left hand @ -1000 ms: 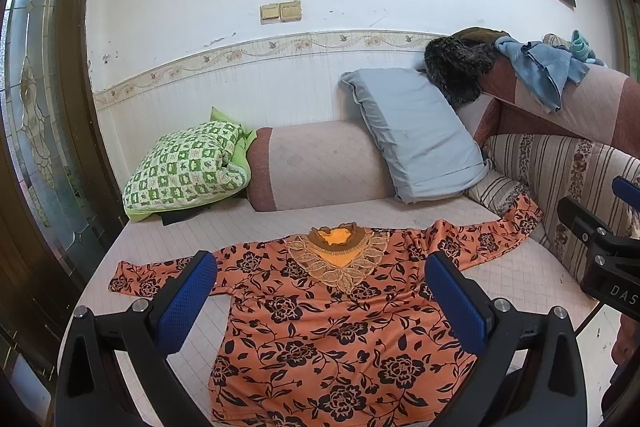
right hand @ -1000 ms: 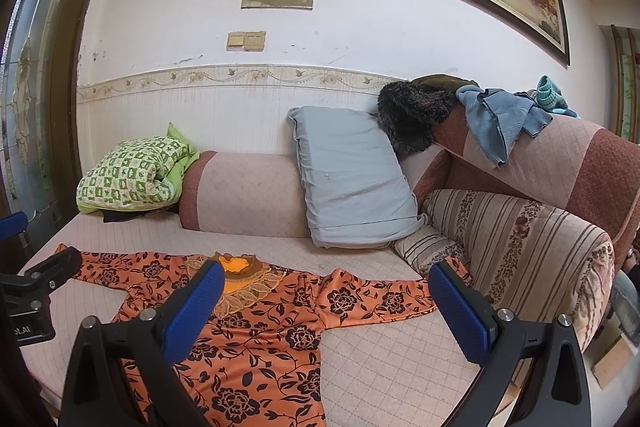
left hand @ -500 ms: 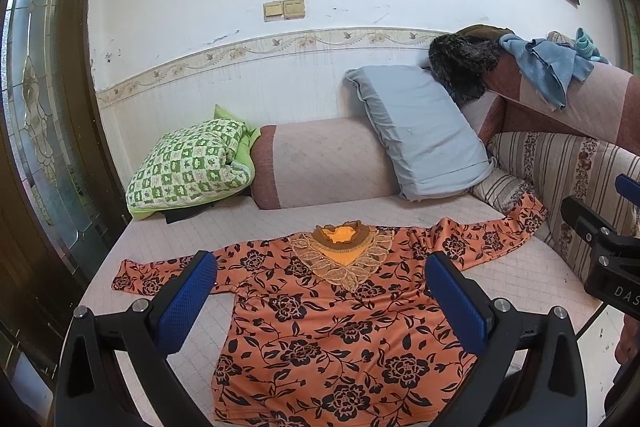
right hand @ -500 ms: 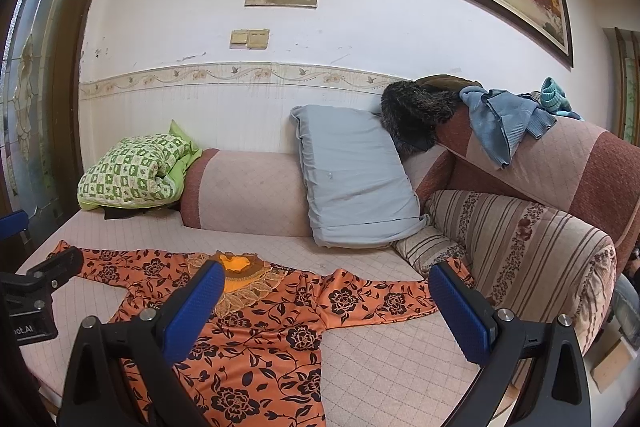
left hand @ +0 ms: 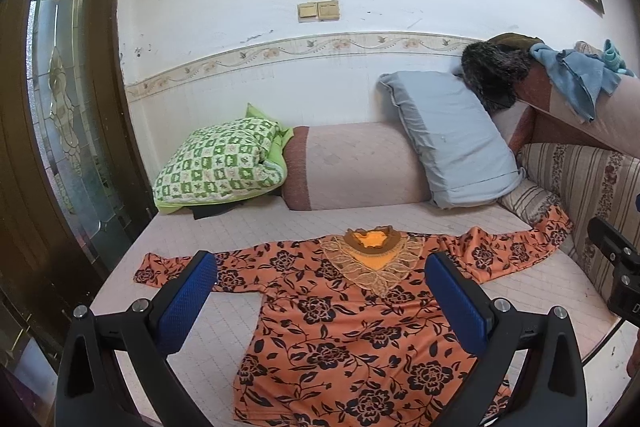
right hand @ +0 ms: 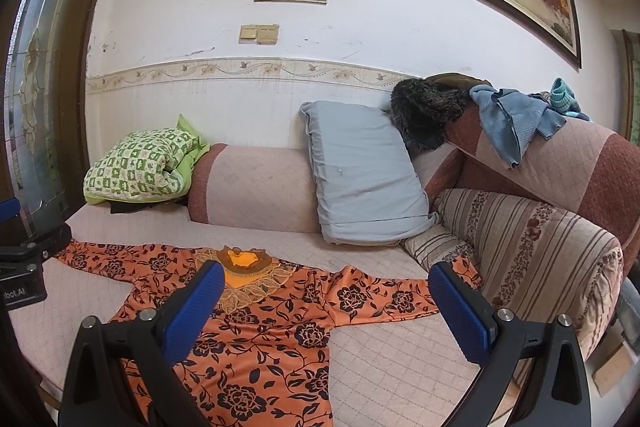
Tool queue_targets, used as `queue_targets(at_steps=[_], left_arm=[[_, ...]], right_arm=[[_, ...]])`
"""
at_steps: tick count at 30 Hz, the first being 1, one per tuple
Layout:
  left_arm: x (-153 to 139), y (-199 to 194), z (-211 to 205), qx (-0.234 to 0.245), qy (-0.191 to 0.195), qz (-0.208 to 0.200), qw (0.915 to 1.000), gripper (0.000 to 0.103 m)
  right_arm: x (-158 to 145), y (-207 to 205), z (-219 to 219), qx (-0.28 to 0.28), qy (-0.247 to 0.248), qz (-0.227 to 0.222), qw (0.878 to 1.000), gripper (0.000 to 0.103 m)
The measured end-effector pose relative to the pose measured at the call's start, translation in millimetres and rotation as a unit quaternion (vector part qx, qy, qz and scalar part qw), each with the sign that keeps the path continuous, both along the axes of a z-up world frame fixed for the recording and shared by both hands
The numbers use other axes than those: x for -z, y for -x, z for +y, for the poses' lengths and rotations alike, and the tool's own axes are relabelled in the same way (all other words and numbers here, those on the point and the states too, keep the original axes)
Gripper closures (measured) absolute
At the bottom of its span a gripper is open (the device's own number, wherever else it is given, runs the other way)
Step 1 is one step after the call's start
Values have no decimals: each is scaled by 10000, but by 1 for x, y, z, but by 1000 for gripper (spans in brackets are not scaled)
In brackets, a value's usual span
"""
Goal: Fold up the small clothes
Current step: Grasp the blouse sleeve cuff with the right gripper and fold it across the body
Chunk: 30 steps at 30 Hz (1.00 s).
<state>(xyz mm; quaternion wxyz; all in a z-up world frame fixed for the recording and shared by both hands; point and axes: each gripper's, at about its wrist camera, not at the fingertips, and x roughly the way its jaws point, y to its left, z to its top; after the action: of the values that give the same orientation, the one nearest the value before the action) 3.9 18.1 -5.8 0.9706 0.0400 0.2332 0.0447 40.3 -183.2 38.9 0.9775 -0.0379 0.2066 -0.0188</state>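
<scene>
Orange blouse (left hand: 344, 323) flat beneath two wide-open, empty claws

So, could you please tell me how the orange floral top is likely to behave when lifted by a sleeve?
The orange floral top lies flat with soft wrinkles, so it probably drapes limply. It looks thin, likely light. Its far sleeve may trail and drag across the quilted mattress.

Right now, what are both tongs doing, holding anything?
Left tongs: open, empty, above the orange shirt.
Right tongs: open, empty.
</scene>
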Motion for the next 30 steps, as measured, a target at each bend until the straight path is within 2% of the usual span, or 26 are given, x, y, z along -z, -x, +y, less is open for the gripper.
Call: queue_targets(at_steps=[5, 9, 11, 12, 13, 14, 15, 16, 19, 22, 26, 28, 30], left_arm=[[3, -4, 3, -74, -14, 19, 10000, 0], [18, -21, 5, -181, -42, 96, 9998, 0], [38, -41, 9, -46, 73, 406, 9991, 0], [53, -55, 13, 35, 233, 748, 9969, 0], [74, -73, 21, 92, 532, 1155, 9918, 0], [86, -82, 25, 90, 693, 1347, 9884, 0], [108, -98, 33, 25, 932, 1671, 9815, 0], [130, -114, 40, -94, 1142, 1966, 9738, 0], [170, -147, 54, -489, 1539, 2230, 9613, 0], [188, -178, 56, -848, 1517, 2069, 9628, 0], [204, -220, 47, -1118, 1232, 1805, 9694, 0], [219, -239, 35, -1153, 902, 1711, 9743, 0], [232, -248, 30, -1101, 751, 1711, 9762, 0]], right_arm=[[4, -5, -2, -50, -33, 62, 10000, 0], [17, -20, -22, 8, -234, 183, 9996, 0], [31, -32, -40, 25, -370, 267, 9990, 0], [42, -40, -54, 32, -491, 323, 9983, 0], [56, -50, -70, 78, -633, 412, 9971, 0], [71, -62, -88, 154, -777, 554, 9953, 0], [88, -73, -109, 244, -927, 718, 9928, 0], [108, -86, -130, 379, -1070, 905, 9894, 0], [170, -123, -200, 974, -1564, 1470, 9718, 1], [220, -151, -265, 1433, -2331, 1764, 9455, 6], [257, -185, -324, 1993, -2802, 1547, 9262, 6], [272, -204, -349, 2233, -2989, 1434, 9167, 6], [283, -230, -368, 2401, -3035, 1362, 9120, 16]])
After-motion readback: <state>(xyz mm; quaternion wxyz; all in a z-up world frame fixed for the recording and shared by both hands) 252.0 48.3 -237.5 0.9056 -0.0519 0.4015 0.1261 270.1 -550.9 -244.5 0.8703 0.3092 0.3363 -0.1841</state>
